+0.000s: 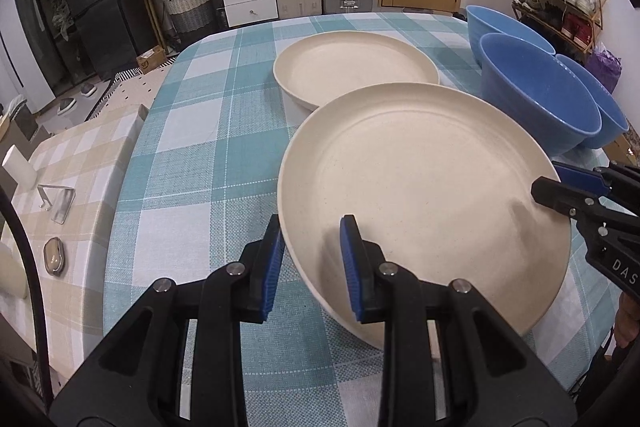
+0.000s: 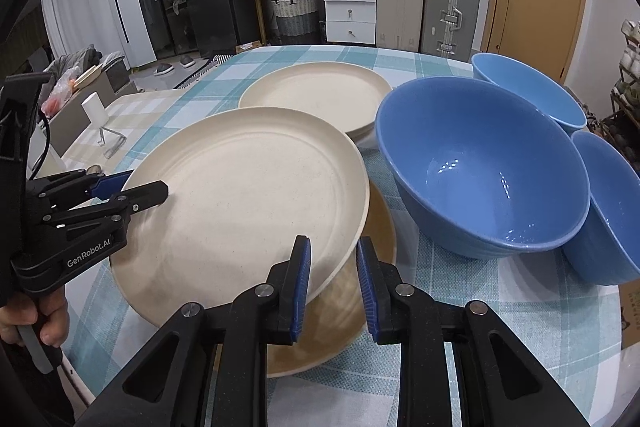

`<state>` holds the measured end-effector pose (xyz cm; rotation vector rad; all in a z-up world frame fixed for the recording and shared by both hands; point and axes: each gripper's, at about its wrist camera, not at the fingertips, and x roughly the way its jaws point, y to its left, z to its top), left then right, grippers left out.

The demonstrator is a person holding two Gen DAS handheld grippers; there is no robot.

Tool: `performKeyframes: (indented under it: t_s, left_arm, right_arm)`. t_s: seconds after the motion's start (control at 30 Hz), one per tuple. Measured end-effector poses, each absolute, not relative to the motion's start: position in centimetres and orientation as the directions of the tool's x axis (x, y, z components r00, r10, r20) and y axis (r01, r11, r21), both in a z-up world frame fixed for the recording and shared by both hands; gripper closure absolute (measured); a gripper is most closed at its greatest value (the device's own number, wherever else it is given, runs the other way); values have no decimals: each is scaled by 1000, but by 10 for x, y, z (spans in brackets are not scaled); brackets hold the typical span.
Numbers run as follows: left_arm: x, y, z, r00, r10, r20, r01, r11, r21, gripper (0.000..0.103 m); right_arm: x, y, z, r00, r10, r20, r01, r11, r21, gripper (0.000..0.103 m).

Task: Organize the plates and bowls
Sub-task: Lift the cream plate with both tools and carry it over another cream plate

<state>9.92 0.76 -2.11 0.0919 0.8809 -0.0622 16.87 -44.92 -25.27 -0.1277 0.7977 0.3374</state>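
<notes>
Left gripper is straddling the near-left rim of the tilted cream plate, jaws spread, one finger outside, one over the plate. Right gripper is sitting at the plate's right edge, jaws also spread, rim between them. A tan plate is lying beneath it. Farther back: second cream plate; blue bowls clustering right on the checked tablecloth.
</notes>
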Motion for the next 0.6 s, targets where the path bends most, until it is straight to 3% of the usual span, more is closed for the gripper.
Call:
performKeyframes:
  t_s: [0.6]
  left_arm:
    - [97, -16, -36, 607, 24, -794, 160, 975, 152, 79]
  right_arm:
    - [162, -460, -259, 644, 207, -736, -323, 946, -16, 78]
